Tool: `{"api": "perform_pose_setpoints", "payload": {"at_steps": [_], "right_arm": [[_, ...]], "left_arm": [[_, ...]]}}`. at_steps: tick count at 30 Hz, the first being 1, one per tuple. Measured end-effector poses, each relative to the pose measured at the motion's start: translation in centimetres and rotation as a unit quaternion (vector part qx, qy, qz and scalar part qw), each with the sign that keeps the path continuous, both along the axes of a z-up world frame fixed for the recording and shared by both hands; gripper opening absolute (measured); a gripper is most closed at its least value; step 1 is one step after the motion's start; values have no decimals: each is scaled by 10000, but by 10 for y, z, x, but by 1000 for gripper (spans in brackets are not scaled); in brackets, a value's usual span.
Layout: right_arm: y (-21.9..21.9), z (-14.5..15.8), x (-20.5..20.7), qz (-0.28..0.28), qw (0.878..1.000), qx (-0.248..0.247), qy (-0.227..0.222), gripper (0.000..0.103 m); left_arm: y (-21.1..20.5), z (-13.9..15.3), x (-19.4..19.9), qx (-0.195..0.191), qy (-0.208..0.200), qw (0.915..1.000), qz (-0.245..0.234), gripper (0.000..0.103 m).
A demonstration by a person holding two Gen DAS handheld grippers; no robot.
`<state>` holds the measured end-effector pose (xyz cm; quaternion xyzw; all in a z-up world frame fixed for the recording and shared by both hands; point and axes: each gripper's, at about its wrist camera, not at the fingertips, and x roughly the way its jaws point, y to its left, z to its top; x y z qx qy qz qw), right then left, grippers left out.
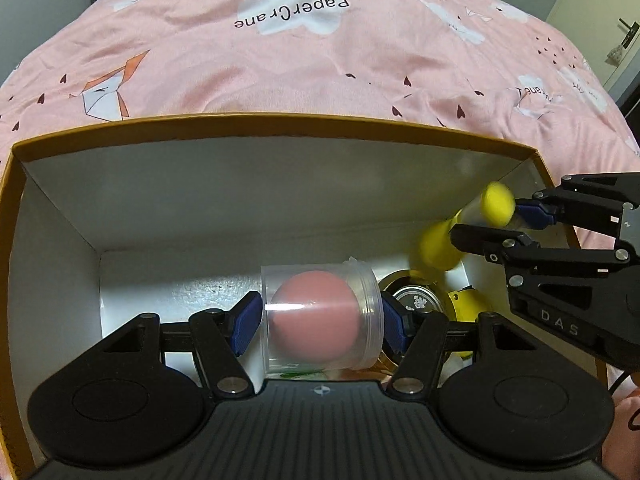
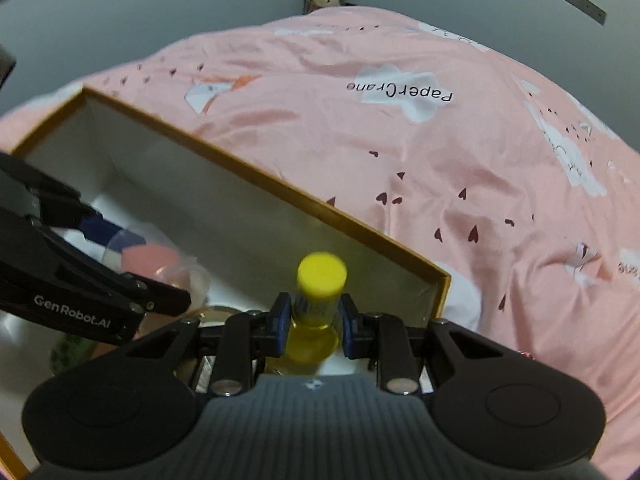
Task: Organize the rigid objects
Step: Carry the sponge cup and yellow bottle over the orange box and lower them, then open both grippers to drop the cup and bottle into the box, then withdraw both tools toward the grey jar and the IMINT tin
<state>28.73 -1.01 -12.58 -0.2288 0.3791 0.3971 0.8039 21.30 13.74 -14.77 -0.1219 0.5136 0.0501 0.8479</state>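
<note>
Two grippers over the box

The left gripper (image 1: 322, 318) clamped a clear jar (image 1: 320, 316) holding a pink ball inside the white-lined, orange-rimmed box (image 1: 256, 128); the right gripper (image 2: 314, 328) pinched a yellow-capped bottle (image 2: 320, 292) by its neck.

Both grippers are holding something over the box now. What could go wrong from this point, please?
1. The left gripper holds the clear jar with the pink ball only by its smooth round sides; it might slip.
2. The right gripper brings the yellow bottle close beside the left one inside the box; the two could collide.
3. A metal tin lies underneath, so either item may land on it.
</note>
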Motion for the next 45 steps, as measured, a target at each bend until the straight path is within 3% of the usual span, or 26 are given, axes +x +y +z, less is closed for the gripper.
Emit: {"api": "perform_pose_setpoints", "payload": {"at_steps": [7,13,20,23,30,36,41,45], "right_arm": [[2,0,1,65,9998,-208,27,21],[-2,2,1,3,9999,-88,76,25],[-12,16,-2,-129,9997,200,-43,42],[-20,26,-3,-222,9991,351,-105,42],[-53,49,-6,-592,9941,890,-171,49],[-97,65,-3,-1085,9844,1370,-230,58],[-138,62,13,-1680,9736,1541,-134,58],[-166,43,27,-2171,9634,1564,144,57]], "left_arm": [[9,0,4,-333,185,9991,196,74],[18,4,-1,-695,181,9969,330,78],[11,24,-11,-531,-199,9979,315,78],[3,37,-15,-351,-505,9978,253,78],[-27,65,-15,-129,-1064,9935,-388,78],[-63,78,-2,98,-1244,9868,-1028,77],[-95,86,12,208,-1352,9774,-1614,77],[-127,86,26,407,-1299,9629,-2332,77]]}}
